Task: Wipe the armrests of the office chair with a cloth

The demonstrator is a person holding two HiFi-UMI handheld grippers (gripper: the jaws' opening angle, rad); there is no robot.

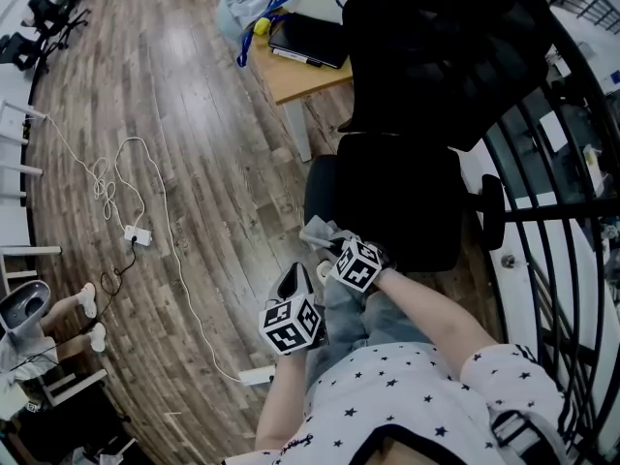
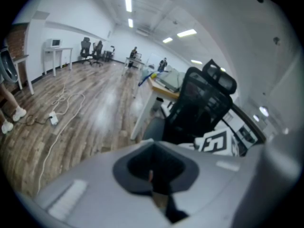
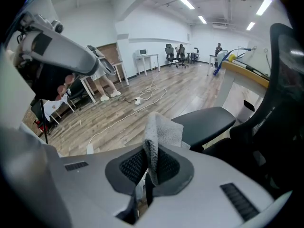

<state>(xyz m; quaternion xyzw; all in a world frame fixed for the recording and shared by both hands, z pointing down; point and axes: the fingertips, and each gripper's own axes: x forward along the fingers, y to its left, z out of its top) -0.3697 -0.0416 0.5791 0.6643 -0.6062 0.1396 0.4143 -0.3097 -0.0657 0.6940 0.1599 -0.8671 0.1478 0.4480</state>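
The right tongs [image 3: 149, 164] are pinched shut on a grey cloth [image 3: 159, 132], whose free fold stands up out of the jaws. The left tongs [image 2: 153, 175] are closed with nothing showing between them, and sit low at about 7 o'clock from the right pair. The wipe has not begun, I'd say: the cloth hangs just short of the near armrest [image 3: 204, 121] of the office chair [image 1: 426, 56], not touching it.

To do this well, I'd bring the loose fold down flat on the pad so fabric, not the jaw tips, takes the contact, then draw it along the length of the pad with light pressure. The chair probably rolls or swivels, so the idle left tongs could steady the seat edge.

The far armrest [image 1: 492, 211] sits at 3 o'clock of the seat, close beside a black railing [image 1: 542, 211], so reaching it looks tight. A wooden surface [image 1: 300, 80] stands at 11 o'clock of the chair, near the backrest. Open floor [image 1: 194, 114] lies at 9 o'clock, though a white cable [image 1: 136, 177] trails across it, well apart from the chair
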